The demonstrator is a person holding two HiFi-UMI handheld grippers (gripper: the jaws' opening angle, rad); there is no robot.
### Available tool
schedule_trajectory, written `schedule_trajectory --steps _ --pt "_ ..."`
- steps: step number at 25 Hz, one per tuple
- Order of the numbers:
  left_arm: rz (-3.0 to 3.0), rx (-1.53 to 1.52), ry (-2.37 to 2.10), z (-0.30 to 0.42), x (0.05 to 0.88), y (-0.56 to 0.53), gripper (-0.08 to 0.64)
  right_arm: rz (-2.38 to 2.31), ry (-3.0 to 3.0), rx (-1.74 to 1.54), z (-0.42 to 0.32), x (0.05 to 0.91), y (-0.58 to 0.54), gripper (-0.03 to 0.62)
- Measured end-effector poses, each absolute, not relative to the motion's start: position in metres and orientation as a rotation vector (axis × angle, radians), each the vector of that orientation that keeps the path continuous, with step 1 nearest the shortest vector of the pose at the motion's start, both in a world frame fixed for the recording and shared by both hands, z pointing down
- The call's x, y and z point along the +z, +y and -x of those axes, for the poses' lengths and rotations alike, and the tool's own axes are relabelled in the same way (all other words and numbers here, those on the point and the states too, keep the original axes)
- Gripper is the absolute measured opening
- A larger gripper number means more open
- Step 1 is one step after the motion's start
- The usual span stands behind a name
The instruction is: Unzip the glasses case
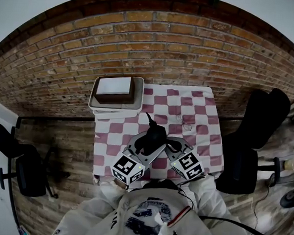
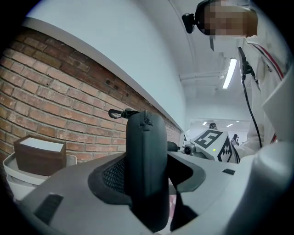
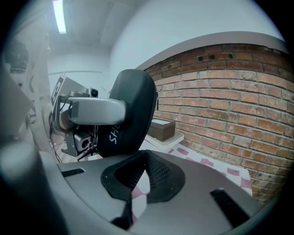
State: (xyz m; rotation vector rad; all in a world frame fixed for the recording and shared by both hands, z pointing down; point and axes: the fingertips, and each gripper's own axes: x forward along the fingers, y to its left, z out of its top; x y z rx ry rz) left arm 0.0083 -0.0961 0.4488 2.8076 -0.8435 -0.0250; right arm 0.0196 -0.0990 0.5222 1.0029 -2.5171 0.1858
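Head view: the black glasses case (image 1: pixel 154 137) stands at frame centre over the checkered counter (image 1: pixel 199 111). The left gripper (image 1: pixel 145 147) is clamped on it, and the right gripper (image 1: pixel 168 147) is just beside it, clenched on nothing. A white tray (image 1: pixel 93 106) with 1 brown box (image 1: pixel 114 90) lies at upper left. Only the left gripper view shows the case's zipper (image 2: pixel 146 121) and top loop (image 2: pixel 118 113); only the right gripper view shows white lettering (image 3: pixel 112 136) on its side.

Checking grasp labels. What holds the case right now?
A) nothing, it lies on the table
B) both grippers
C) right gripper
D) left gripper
D: the left gripper has its jaws clamped on the case, which is up off the table, while the right gripper has its jaws shut on nothing.
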Motion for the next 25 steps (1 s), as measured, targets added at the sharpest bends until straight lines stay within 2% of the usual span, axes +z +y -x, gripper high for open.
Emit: schedule_trajectory --steps 25 --pt "-2.857 0.07 -0.827 0.004 0.454 -0.111 0.249 -1.083 -2.519 0.132 -0.031 0.504 -0.107 0.012"
